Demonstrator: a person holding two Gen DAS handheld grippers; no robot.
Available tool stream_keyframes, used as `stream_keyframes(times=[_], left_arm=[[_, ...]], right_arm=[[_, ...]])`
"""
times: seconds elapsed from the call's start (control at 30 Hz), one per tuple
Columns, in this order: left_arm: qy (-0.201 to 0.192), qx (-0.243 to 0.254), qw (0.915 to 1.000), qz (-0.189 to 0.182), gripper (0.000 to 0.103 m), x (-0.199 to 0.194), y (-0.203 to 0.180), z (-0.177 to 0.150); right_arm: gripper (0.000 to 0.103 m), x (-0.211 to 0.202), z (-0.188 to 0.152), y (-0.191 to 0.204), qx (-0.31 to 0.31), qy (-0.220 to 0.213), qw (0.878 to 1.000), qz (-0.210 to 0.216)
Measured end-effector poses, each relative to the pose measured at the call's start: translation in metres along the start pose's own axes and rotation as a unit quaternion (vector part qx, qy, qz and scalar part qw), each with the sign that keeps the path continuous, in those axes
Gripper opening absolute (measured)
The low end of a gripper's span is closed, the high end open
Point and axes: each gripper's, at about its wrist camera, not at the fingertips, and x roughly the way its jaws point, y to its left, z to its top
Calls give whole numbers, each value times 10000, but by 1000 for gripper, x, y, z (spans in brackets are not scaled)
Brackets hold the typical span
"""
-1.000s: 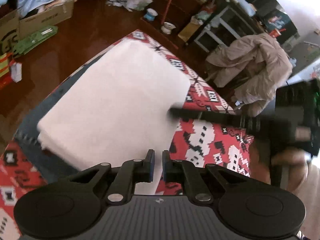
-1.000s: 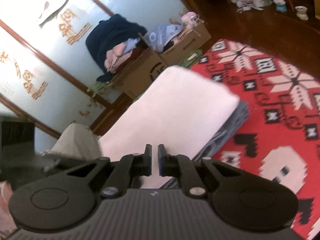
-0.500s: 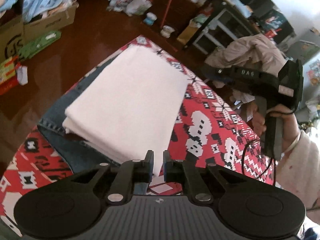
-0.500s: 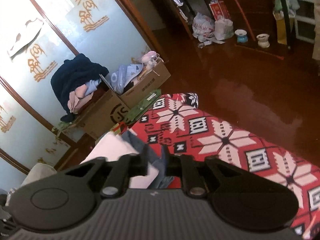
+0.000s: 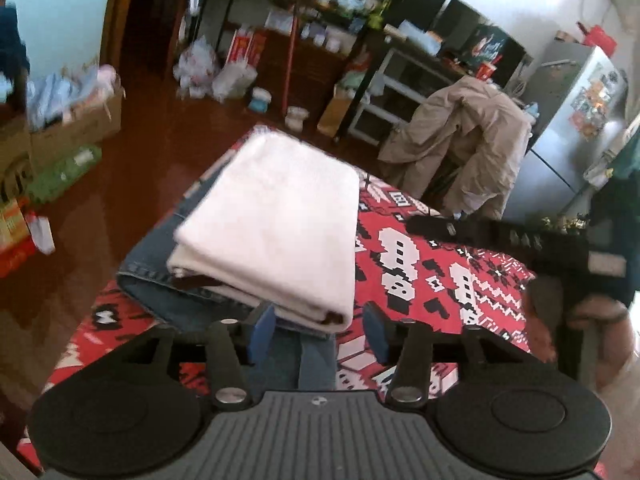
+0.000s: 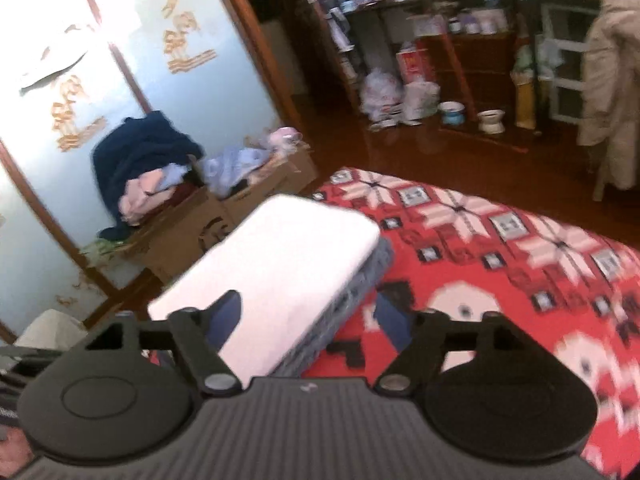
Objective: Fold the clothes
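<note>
L grip: your left gripper (image 5: 318, 334) jaws opening, wide, nothing pinched.
R grip: your right gripper (image 6: 308, 322) jaws opening, wide, empty.
Cloth: folded white cloth (image 5: 276, 232) atop jeans (image 5: 160, 284), far-left on red patterned blanket (image 5: 440, 280).

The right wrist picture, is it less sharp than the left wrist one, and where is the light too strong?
Right wrist view: blurred almost everywhere, and the white folded cloth is washed out, no weave visible. Left wrist view: sharper in the middle, the cloth's layered edge shows, but the right gripper is smeared; the wall at top right is overexposed. Both bend at the edges.
</note>
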Motion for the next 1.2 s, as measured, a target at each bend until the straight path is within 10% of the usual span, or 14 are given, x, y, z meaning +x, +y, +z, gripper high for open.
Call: stream_keyframes(times=[0.2, 0.6, 1.2], left_arm=[[-276, 5, 9993, 250, 77, -41, -14, -23], [-342, -281, 9972, 603, 80, -102, -26, -58], [-250, 134, 9953, 930, 87, -145, -47, -105]], right_arm=[[102, -62, -61, 49, 186, -313, 9972, -659], [102, -145, -110, 115, -141, 27, 9867, -1622], [102, -201, -154, 156, -49, 6, 9858, -1681]])
